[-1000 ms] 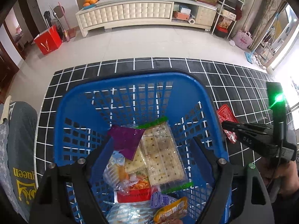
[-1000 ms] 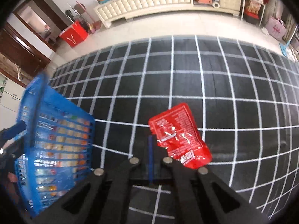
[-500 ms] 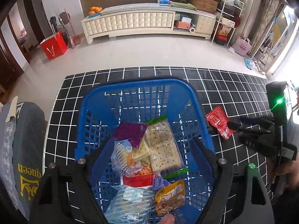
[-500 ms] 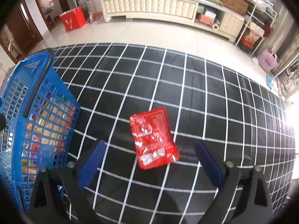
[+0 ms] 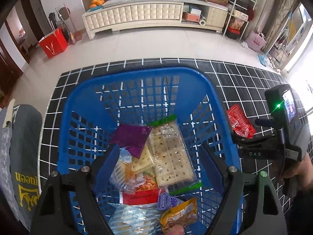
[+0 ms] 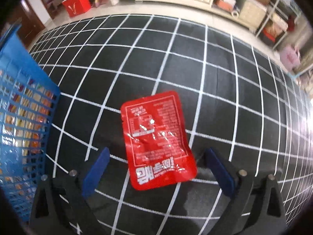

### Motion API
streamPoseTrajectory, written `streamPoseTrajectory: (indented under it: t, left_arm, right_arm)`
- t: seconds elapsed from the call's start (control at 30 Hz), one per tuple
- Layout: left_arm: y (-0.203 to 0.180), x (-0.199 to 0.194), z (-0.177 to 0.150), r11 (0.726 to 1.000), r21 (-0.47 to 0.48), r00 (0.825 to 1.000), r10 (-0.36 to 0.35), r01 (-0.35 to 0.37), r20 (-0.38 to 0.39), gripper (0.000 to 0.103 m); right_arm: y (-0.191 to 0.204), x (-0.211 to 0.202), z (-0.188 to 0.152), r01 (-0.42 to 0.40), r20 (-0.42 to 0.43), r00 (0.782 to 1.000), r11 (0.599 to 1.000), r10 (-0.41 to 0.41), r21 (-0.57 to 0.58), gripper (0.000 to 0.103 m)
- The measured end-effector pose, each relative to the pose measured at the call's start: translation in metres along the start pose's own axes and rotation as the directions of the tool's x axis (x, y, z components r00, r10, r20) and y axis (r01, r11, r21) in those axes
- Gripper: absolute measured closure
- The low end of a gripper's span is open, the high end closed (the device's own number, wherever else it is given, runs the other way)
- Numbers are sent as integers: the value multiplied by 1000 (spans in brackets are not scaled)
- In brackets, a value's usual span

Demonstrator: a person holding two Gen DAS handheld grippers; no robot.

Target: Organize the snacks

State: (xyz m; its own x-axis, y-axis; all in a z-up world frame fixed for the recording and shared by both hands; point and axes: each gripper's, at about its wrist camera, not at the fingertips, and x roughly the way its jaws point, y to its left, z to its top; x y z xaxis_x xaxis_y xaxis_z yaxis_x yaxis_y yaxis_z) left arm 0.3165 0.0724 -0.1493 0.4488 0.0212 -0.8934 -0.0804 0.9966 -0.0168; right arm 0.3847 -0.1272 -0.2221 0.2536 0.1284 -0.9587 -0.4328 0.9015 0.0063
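Two claws at work over a black mat [image 6: 215, 62] with a white grid. Right claw [image 6: 156, 168] spread wide, blue pads [image 6: 95, 168] standing either side of a red snack packet [image 6: 158, 141], gripping nothing. Packet flat on the mat, white print up, its near end lying between the pads without clearly touching either. Just to its left, apart from it, the latticed wall of a blue basket [image 6: 23, 117], wrappers showing through the holes.

Left claw [image 5: 158, 166] likewise spread wide, poised above the blue basket [image 5: 137, 74] and looking down into it, clamped on nothing. Inside, piled together: a clear cracker pack [image 5: 172, 152] with green ends lying across the middle, a purple packet [image 5: 133, 139] overlapping its left edge, a clear bag of orange snacks [image 5: 137, 180] below that, a red-labelled pack [image 5: 140, 196] underneath, a small purple sachet [image 5: 168, 201], a yellow packet [image 5: 180, 217] and a pale blue striped bag [image 5: 129, 221] nearest the lens. Seen from here too, the red snack packet [image 5: 240, 123] outside the basket on its right, on the mat, with the right claw's body [image 5: 273, 143] and green light beside it. Beyond the mat, pale floor, a long cream cabinet [image 5: 152, 17] and a red bag [image 5: 52, 45].
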Motion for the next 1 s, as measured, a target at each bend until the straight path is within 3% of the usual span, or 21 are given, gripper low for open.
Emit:
streamPoseTrajectory:
  t: [0.13, 0.17, 0.2, 0.37, 0.4, 0.63, 0.67, 0.7, 0.77, 0.87, 1.0]
  left_arm:
    - [-1, 5, -2, 1000, 15, 1000, 11, -11, -6, 22]
    - [-1, 7, -3, 1000, 18, 1000, 15, -15, -7, 22]
    - [-1, 7, -3, 1000, 16, 1000, 16, -16, -8, 22]
    - [2, 8, -5, 1000, 0, 1000, -2, 2, -13, 22]
    - [2, 8, -5, 1000, 0, 1000, -2, 2, -13, 22]
    - [-1, 5, -6, 1000, 2, 1000, -21, 21, -13, 22]
    - [-2, 5, -5, 1000, 2, 1000, -22, 22, -13, 22]
    - [-3, 5, -5, 1000, 3, 1000, -23, 23, -11, 22]
    - [-4, 4, -5, 1000, 5, 1000, -28, 28, -9, 22]
    - [-5, 1, -5, 999, 7, 1000, -31, 31, -5, 22]
    - [-3, -8, -8, 999, 0, 999, -34, 34, 9, 22]
  right_arm:
    - [1, -1, -3, 1, 10, 1000, 1000, -1, -22, 7]
    - [1, -3, -4, 1, 16, 1000, 1000, 0, -27, 17]
    - [0, -7, -6, -2, 28, 1000, 999, 3, -32, 40]
    - [6, -13, -8, -12, 29, 999, 998, 14, -69, 52]
    - [6, -13, -7, -14, 29, 999, 998, 16, -59, 67]
    - [-13, -14, -2, -100, 28, 995, 995, 99, 28, 78]
    - [-16, -15, -2, -105, 31, 994, 994, 104, 40, 84]
    - [-20, -16, -1, -110, 36, 994, 993, 108, 53, 102]
    - [-26, -17, -2, -128, 33, 992, 988, 125, 91, 102]
    - [-18, -17, -6, -86, 33, 996, 995, 84, 47, 102]
    - [-14, -24, -7, -106, 55, 993, 992, 102, 68, 102]
